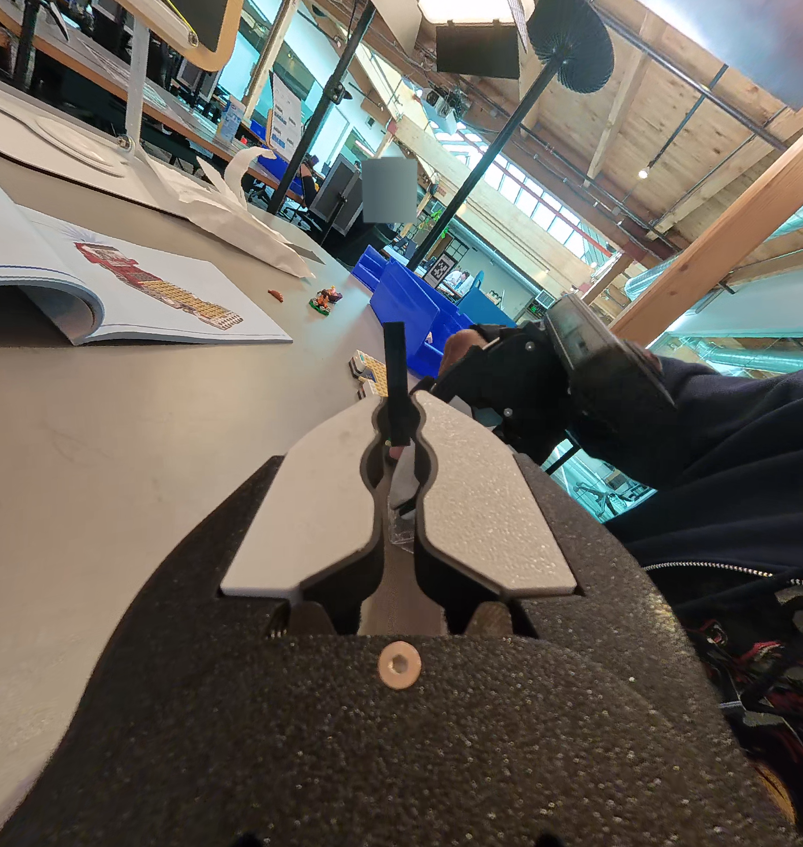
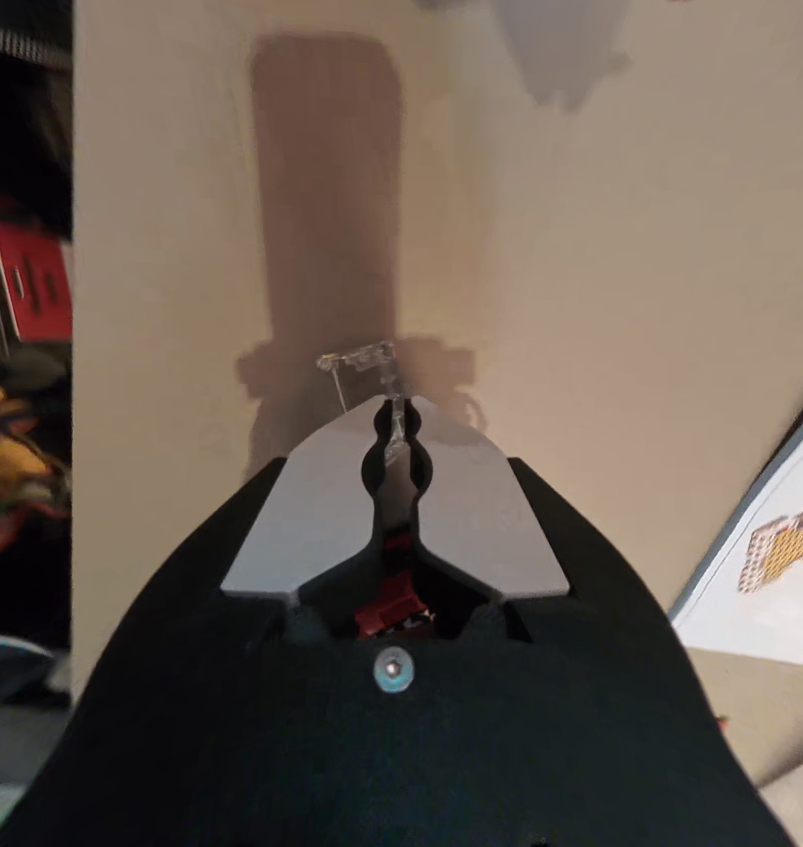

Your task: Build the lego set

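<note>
— So, from the left: what lies on the grey tabletop (image 1: 138, 435)?

— An open instruction booklet with a printed brick model (image 1: 161, 293) sits at the far left, crumpled white paper (image 1: 248, 229) behind it. Further right are a small brown piece (image 1: 276, 294), a tiny multicoloured brick figure on a green base (image 1: 325, 300), then blue plastic bins (image 1: 404, 293) at the table edge. A tan-studded brick assembly with white and black sides (image 1: 367, 373) stands just beside the bins.

— And the left gripper (image 1: 397, 403)?

— Its grey fingers (image 1: 326, 481) stand narrowly apart, closed on a slim black bar (image 1: 396, 371) that sticks up past the tips. Below it, between the fingers, a white piece and a bit of clear plastic also show; whether the pads grip those cannot be told.

— To the right of that?

— The other gripper, dark and blurred, is held by a person in a dark sleeve (image 1: 711, 435).

— And the right gripper (image 2: 396, 403) in its own view?

— Nearly closed, it pinches a clear transparent plastic piece (image 2: 367, 362), bent like a frame, above the bare tabletop. The booklet's corner shows at the right.
</note>
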Available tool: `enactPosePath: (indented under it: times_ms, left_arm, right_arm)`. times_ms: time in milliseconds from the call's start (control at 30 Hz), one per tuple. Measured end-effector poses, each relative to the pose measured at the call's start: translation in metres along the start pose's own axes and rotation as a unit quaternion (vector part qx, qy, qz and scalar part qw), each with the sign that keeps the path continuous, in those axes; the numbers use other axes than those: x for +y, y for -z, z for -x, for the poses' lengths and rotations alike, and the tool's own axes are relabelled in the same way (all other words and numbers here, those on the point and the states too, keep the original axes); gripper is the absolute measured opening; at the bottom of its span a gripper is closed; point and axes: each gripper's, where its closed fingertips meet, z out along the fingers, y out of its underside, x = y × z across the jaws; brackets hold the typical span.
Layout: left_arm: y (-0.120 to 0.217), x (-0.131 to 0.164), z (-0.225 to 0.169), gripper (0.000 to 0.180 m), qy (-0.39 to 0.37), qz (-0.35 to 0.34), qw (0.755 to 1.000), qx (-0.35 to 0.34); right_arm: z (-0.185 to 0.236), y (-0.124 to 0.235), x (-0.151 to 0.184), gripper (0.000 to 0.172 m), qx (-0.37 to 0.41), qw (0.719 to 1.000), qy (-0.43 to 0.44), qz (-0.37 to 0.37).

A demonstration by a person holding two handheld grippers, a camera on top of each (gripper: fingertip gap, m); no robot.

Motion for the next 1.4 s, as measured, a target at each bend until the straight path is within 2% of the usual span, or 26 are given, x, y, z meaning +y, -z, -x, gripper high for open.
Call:
enactPosePath:
  times_ms: [67,100,233,333,433,600,867,933,1033,1100,1233,1333,1400]
  left_arm:
    - [0.000,0.000,0.000,0.008,-0.001,-0.001,1.000,-0.001]
    - [0.000,0.000,0.000,0.008,-0.002,-0.001,1.000,-0.002]
    - [-0.001,0.001,0.000,0.008,-0.005,0.001,1.000,-0.004]
    - [-0.002,0.002,0.001,0.008,-0.005,0.007,1.000,-0.007]
    - [-0.003,0.003,0.002,0.008,-0.007,0.008,1.000,-0.011]
    - [-0.001,0.001,0.001,0.008,-0.009,0.001,1.000,-0.010]
    - [-0.001,0.001,0.000,0.008,-0.005,0.002,1.000,-0.003]
    - [-0.001,0.001,0.000,0.008,-0.004,0.002,1.000,-0.002]
    - [-0.002,0.001,0.000,0.008,-0.005,0.003,1.000,-0.003]
    - [-0.002,0.001,0.000,0.008,-0.006,0.003,1.000,-0.004]
    - [0.000,-0.001,0.001,0.008,-0.006,-0.007,1.000,-0.009]
    - [0.005,-0.008,0.005,0.008,0.001,-0.031,0.999,-0.016]
    - [0.008,-0.012,0.007,0.008,0.010,-0.045,0.999,-0.018]
  right_arm:
    - [-0.002,0.005,-0.004,0.009,0.009,0.999,-0.032,-0.025]
    - [-0.001,0.009,-0.002,0.011,0.015,0.999,-0.013,-0.028]
    - [0.001,0.024,0.017,0.020,0.050,0.986,0.156,-0.002]
    - [0.003,0.027,0.025,0.024,0.059,0.957,0.282,0.030]
    - [0.008,0.026,0.017,0.026,0.068,0.924,0.375,0.036]
    - [0.011,0.018,0.018,0.027,0.085,0.861,0.495,0.075]
    - [0.015,0.011,0.020,0.026,0.120,0.785,0.600,0.097]
    - [0.012,0.007,0.019,0.022,0.139,0.766,0.619,0.104]
    - [0.005,0.001,0.014,0.003,0.175,0.751,0.627,0.109]
    - [-0.004,0.000,0.011,0.002,0.204,0.756,0.610,0.121]
    - [-0.008,0.004,-0.006,0.002,0.253,0.841,0.472,0.075]
    - [-0.007,0.016,-0.025,0.002,0.293,0.905,0.308,0.007]
    - [0.007,0.018,-0.040,0.001,0.255,0.950,0.149,-0.096]
